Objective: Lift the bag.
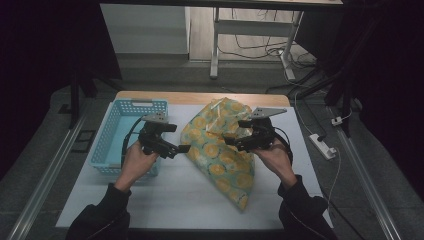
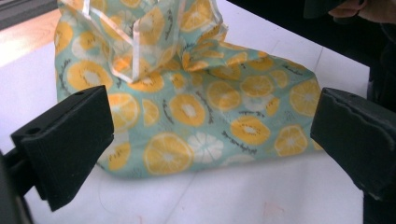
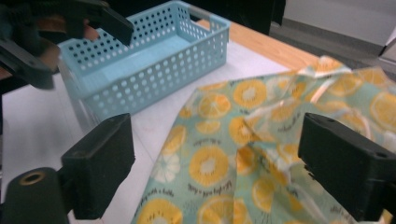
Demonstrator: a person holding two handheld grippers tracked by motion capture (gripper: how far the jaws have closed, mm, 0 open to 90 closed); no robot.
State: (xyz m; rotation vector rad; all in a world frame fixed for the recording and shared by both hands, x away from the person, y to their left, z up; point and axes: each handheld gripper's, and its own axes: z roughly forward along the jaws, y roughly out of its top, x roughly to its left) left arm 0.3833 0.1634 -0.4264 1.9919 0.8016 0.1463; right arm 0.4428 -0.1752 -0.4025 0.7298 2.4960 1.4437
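Both grippers, left (image 1: 183, 148) and right (image 1: 230, 140), hover spread at mid-frame beside the crumpled lemon-print teal cloth bag (image 1: 220, 150).

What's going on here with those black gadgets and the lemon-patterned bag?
A person at a table holds a two-jaw tool in each hand. The left tool and the right tool point from either side at a teal bag printed with lemon slices, which lies crumpled on the white tabletop. Both tools stand open, and nothing is gripped; the bag shows just beyond each pair of jaws. A light blue perforated basket sits to the left, with nothing visible inside.
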